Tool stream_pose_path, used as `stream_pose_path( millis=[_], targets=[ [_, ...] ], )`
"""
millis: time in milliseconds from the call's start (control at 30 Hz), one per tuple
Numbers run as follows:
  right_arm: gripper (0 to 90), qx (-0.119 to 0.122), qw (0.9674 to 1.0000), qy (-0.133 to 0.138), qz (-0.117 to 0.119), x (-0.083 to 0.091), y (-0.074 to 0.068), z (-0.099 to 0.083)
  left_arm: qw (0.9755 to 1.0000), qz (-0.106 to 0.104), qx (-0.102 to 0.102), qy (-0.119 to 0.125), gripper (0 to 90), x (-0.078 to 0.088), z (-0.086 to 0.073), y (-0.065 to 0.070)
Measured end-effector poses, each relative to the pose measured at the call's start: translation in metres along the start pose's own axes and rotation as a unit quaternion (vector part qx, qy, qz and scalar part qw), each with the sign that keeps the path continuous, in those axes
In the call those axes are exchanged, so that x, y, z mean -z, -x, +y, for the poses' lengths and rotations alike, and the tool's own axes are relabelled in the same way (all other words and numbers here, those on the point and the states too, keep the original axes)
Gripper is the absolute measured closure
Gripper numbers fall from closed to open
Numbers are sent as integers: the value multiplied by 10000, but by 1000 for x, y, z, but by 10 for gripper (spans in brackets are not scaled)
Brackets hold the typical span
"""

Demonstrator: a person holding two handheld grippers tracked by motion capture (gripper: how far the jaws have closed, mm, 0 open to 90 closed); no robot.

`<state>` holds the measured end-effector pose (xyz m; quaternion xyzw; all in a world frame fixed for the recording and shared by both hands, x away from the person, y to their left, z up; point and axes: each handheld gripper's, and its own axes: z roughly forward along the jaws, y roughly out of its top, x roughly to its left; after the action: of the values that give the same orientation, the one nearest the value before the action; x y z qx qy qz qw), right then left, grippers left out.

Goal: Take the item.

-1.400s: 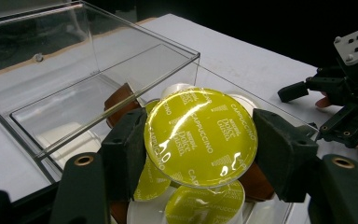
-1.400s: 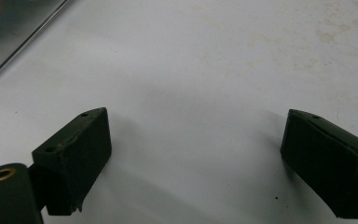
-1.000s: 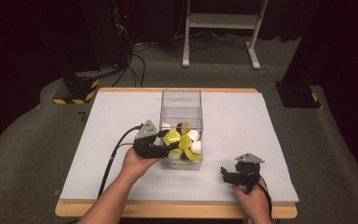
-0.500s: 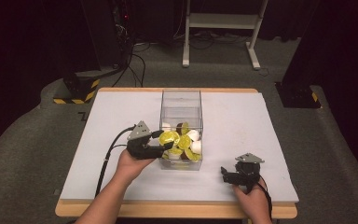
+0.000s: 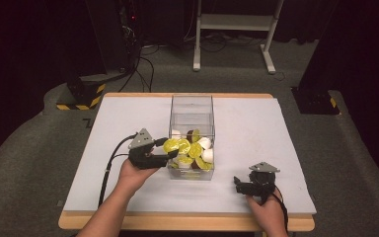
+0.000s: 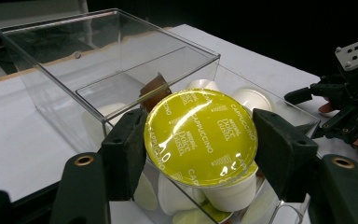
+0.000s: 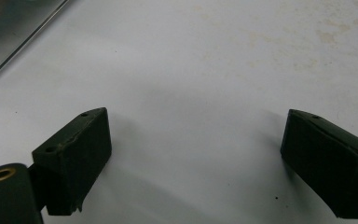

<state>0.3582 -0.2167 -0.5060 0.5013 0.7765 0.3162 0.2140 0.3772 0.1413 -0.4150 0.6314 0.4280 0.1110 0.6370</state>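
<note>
yellow-lidded capsule (image 6: 200, 135), clear box (image 5: 191, 113), blk fingers (image 6: 123, 151)

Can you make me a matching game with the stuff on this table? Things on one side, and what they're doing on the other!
Things:
1. left gripper
2. right gripper
3. clear box
4. brown capsule

States:
A. open, with nothing but white table between its jaws
B. sits in the box behind the yellow lid
C. shut on the yellow-lidded capsule
D. stands on the table, holding a pile of capsules

Pairs: 1-C, 2-A, 3-D, 4-B
</note>
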Motion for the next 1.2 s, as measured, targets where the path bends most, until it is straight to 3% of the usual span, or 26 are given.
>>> stream_pose_path(
  millis=[633, 1200],
  targets=[
    [83, 0, 10000, -1, 1, 0, 0, 0, 9992, 385, -35, 51, 379, 15, 1, -26],
    [83, -1, 10000, -1, 2, 0, 0, 0, 9968, 792, 25, 50, 379, 15, -4, -56]
  ],
)
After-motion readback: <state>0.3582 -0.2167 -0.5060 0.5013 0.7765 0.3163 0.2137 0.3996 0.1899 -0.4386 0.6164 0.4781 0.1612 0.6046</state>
